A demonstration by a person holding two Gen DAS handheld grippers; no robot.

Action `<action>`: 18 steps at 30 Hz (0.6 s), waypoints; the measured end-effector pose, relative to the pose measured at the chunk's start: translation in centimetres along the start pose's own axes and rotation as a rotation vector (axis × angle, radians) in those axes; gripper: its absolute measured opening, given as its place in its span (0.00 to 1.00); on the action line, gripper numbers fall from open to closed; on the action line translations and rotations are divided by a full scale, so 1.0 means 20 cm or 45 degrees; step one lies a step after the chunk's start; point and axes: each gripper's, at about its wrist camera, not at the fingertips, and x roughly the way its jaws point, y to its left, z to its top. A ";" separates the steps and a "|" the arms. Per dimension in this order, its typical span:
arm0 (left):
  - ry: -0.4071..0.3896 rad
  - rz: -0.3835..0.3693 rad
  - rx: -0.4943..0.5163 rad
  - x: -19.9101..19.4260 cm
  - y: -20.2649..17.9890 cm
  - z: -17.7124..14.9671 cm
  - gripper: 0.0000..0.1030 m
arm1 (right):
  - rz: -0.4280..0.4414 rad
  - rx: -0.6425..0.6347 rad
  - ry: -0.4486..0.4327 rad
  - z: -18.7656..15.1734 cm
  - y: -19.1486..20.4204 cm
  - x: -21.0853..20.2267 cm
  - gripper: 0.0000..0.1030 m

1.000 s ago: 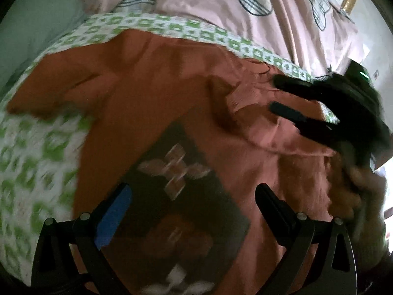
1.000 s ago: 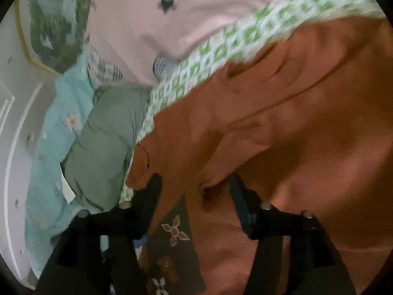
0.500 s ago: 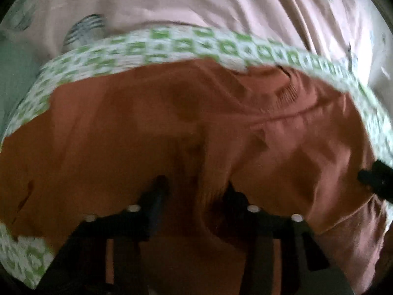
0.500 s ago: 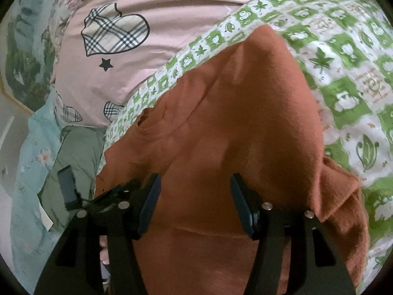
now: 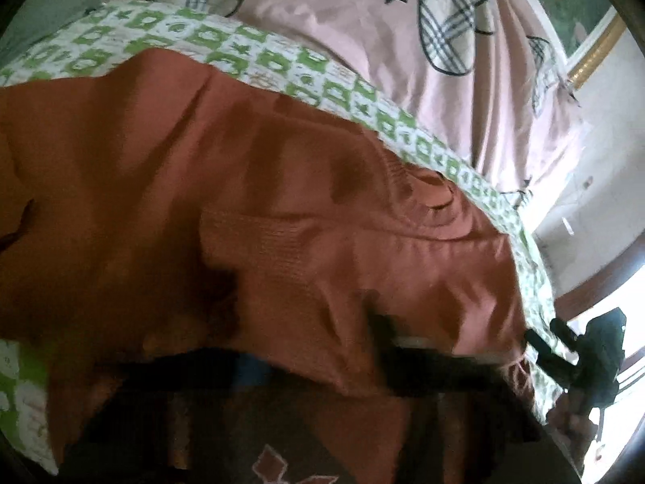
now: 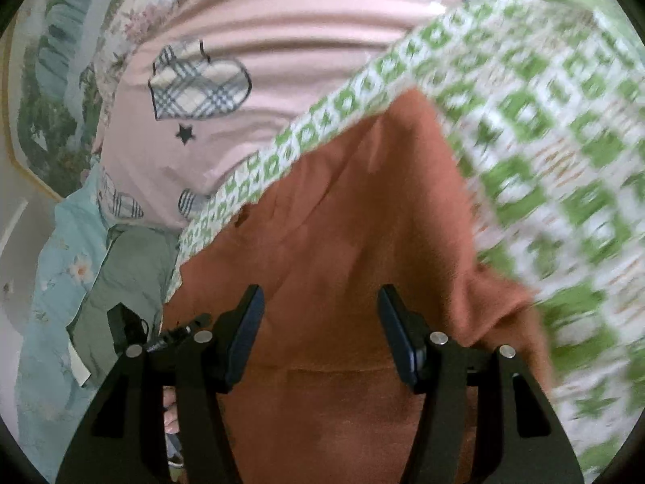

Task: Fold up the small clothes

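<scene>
A rust-orange sweater (image 5: 169,209) lies spread on a green-and-white patterned cloth (image 5: 258,56); it also shows in the right wrist view (image 6: 346,234). Its ribbed collar (image 5: 427,193) is at the far right edge. A fold of the sweater (image 5: 306,314) drapes over my left gripper, hiding its fingers; dark blurred shapes show under the fabric. The dark printed patch (image 5: 290,468) shows at the bottom. My right gripper (image 6: 320,326) is open and empty above the sweater's body, and it appears in the left wrist view (image 5: 580,355) at the right edge.
A pink quilt with plaid hearts (image 5: 403,32) lies behind the patterned cloth, also in the right wrist view (image 6: 242,40). A grey-green pillow (image 6: 125,278) and a light blue flowered sheet (image 6: 48,282) lie to the left. A framed picture (image 6: 44,80) hangs on the wall.
The left gripper, open over the printed patch a second ago, closed on sweater fabric and now carries a fold over itself. The right gripper let go of the sleeve and stays open.
</scene>
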 end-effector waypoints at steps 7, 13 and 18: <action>-0.050 0.121 -0.025 -0.08 0.11 -0.01 0.05 | -0.233 -0.035 -0.086 0.14 -0.10 -0.07 0.58; -0.088 0.119 -0.011 -0.11 0.08 -0.02 0.05 | -0.341 -0.132 0.061 0.20 -0.12 0.19 0.58; -0.086 0.145 -0.032 -0.11 0.11 -0.02 0.05 | -0.326 -0.134 0.141 0.19 -0.16 0.28 0.12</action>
